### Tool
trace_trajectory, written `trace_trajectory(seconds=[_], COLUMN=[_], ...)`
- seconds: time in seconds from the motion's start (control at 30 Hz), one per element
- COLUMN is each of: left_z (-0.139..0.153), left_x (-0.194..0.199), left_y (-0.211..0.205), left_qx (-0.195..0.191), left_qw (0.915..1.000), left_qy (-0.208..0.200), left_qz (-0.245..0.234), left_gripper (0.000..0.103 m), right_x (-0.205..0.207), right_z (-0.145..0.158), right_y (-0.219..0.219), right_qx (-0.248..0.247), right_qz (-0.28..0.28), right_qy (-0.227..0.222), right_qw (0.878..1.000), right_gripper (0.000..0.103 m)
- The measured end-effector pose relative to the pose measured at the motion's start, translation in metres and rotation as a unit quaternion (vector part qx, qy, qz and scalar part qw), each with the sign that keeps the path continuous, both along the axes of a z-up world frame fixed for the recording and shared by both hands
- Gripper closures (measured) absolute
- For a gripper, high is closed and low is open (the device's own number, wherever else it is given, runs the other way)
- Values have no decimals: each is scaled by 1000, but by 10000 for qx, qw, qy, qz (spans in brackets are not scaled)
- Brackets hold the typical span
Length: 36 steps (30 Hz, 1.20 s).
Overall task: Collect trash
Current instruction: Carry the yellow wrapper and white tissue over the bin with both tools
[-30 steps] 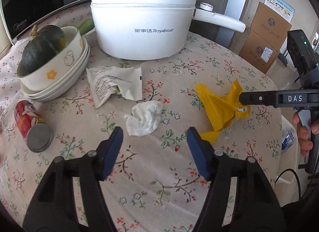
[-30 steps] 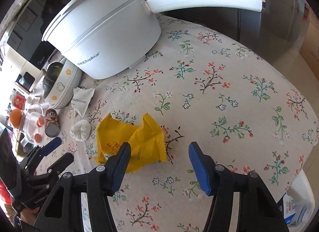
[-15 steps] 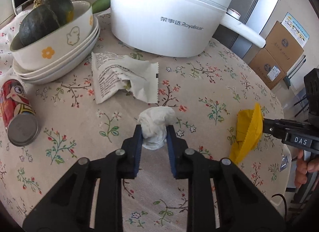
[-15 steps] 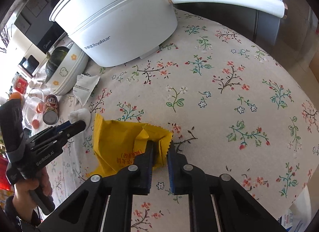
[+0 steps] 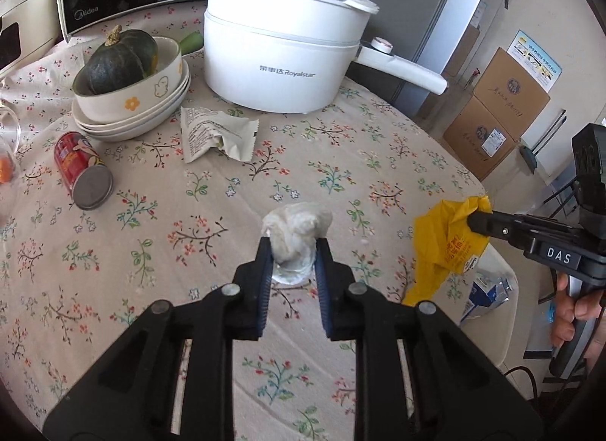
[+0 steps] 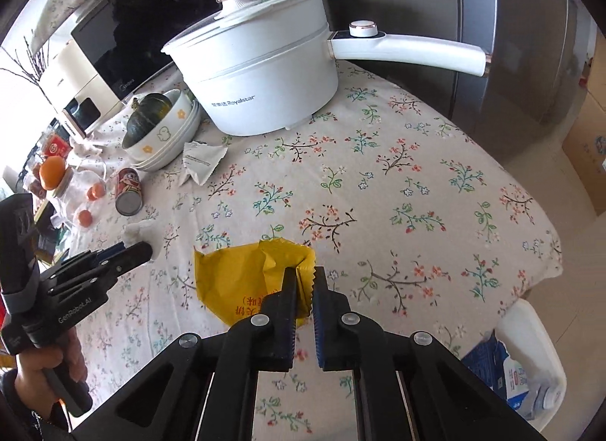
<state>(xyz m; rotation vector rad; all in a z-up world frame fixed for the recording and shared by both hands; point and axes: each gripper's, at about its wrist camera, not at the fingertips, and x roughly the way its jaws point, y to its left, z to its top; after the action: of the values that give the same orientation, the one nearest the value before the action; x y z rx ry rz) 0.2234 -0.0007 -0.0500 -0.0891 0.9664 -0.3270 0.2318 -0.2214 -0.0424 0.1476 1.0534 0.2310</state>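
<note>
I have the tissue wad [image 5: 297, 236] pinched in my left gripper [image 5: 293, 251], pads pressing both its sides, wad lifted clear of the tablecloth [image 5: 159, 289]. My right gripper [image 6: 303, 289] is clamped nearly flat on a corner of the yellow wrapper [image 6: 235, 282]; its jaws have just been closing, wrapper between them. In the left view the wrapper hangs off the right gripper's tips out past the table's right edge, crumpled, mostly off the cloth. Third piece of trash, a white wrapper [image 5: 216, 134], lies flat on the cloth just in front of the white pot [image 5: 280, 62] and beside the stacked bowls [image 5: 132, 111]. A dark green squash [image 5: 117, 62] sits in the top bowl. A red can [image 5: 83, 172] lies on its side left of the white wrapper. Below the table's right edge there's a white bin [image 6: 530, 350] with blue-white packaging inside, I think; view there is warped. Cardboard boxes [image 5: 496, 115] sit on the floor behind.
</note>
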Motion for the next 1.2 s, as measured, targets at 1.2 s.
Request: trace_trajectory(seconds=[1.2], left_z=[6], left_x=[-113], left_y=[-171], left_qx=[-307], left_qw=[9802], left_qy=[-146], left_qz=[-1950], left_gripper=[79], right_x=[-173], right_z=[11], right_y=[-172], right_qx=[-551], right_qz=[-1391], right_qy=[351], right_qw=[9881], right_gripper=[95])
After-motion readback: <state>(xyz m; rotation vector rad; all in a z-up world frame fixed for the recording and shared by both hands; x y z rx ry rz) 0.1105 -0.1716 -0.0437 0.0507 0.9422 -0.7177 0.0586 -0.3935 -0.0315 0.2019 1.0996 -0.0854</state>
